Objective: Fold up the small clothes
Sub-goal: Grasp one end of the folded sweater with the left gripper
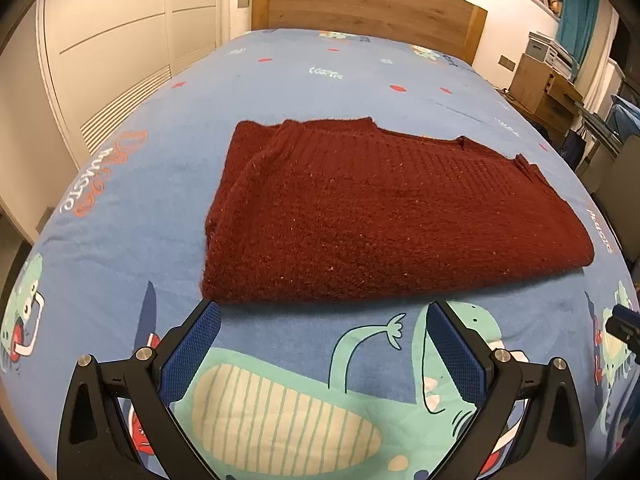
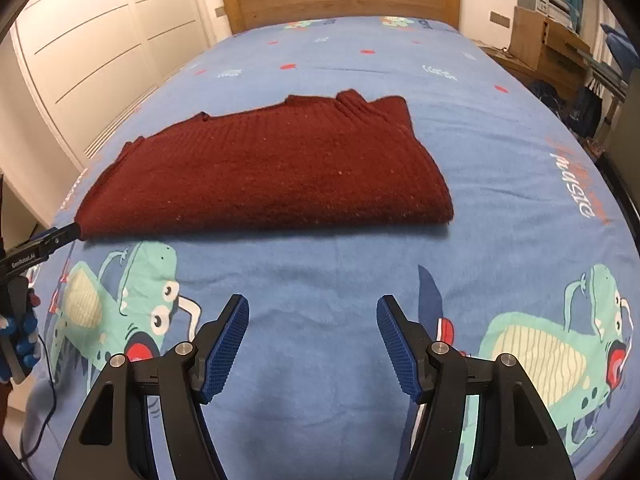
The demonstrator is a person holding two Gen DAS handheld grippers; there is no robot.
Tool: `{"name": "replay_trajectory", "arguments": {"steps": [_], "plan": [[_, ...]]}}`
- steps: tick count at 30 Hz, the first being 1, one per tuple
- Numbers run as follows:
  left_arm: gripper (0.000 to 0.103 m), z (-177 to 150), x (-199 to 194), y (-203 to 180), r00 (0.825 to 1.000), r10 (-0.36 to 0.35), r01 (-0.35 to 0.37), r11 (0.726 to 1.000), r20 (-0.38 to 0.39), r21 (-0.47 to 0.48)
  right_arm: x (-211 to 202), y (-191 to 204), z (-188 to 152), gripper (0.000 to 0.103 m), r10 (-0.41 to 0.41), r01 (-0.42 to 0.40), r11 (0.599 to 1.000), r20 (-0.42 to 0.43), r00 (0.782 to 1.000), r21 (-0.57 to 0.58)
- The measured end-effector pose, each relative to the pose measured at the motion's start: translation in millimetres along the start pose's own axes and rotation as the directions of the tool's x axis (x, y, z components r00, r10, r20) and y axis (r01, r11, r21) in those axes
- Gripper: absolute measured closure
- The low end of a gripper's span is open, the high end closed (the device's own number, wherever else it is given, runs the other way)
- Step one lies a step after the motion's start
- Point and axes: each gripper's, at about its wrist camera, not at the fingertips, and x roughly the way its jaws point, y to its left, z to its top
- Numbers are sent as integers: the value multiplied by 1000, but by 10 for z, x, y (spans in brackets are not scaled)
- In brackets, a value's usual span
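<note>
A dark red knit sweater (image 1: pixel 360 208) lies folded into a flat rectangle on the blue cartoon bedsheet (image 1: pixel 320 76); it also shows in the right wrist view (image 2: pixel 272 172). My left gripper (image 1: pixel 322 312) is open and empty, its fingertips just short of the sweater's near edge. In the right wrist view the left gripper's tip (image 2: pixel 60 236) touches the sweater's near left corner. My right gripper (image 2: pixel 312 308) is open and empty, hovering over the sheet a short way in front of the sweater.
A wooden headboard (image 1: pixel 360 0) stands at the far end of the bed. White wardrobe doors (image 1: pixel 112 40) line the left side. A wooden cabinet with boxes (image 1: pixel 548 80) stands at the right. A cable (image 2: pixel 48 400) trails at the near left bed edge.
</note>
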Motion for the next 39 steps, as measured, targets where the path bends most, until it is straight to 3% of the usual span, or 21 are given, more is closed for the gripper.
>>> {"name": "replay_trajectory", "arguments": {"steps": [7,10,12,16,25,31,35,38,39], "plan": [[2,-35,130,28,999,-19,18,999,-26,-43,72,-102,-62,35,4,-4,1000,-17,1000,24],[2,-53,160,143,995,-92,88,987,-25,-132,107,-119,-78,35,6,-6,1000,-23,1000,29],[2,-60,189,259,986,-164,156,964,-19,-215,127,-124,-85,35,9,-8,999,-26,1000,32],[2,-42,275,456,958,-287,271,899,4,-343,154,-114,-92,35,7,-6,1000,-30,1000,20],[2,3,485,835,925,-370,354,760,85,-546,164,-137,-82,35,14,-13,1000,-27,1000,15],[4,87,574,1273,881,-420,447,593,217,-670,174,-184,-74,35,15,-14,1000,-28,1000,25],[6,147,665,1509,859,-432,485,508,277,-712,182,-199,-65,35,17,-16,1000,-28,999,20],[22,163,735,1659,840,-445,511,460,310,-725,193,-220,-57,35,21,-20,999,-29,999,26],[33,169,757,1711,833,-454,520,444,317,-730,197,-226,-54,35,23,-22,999,-28,999,27]]}}
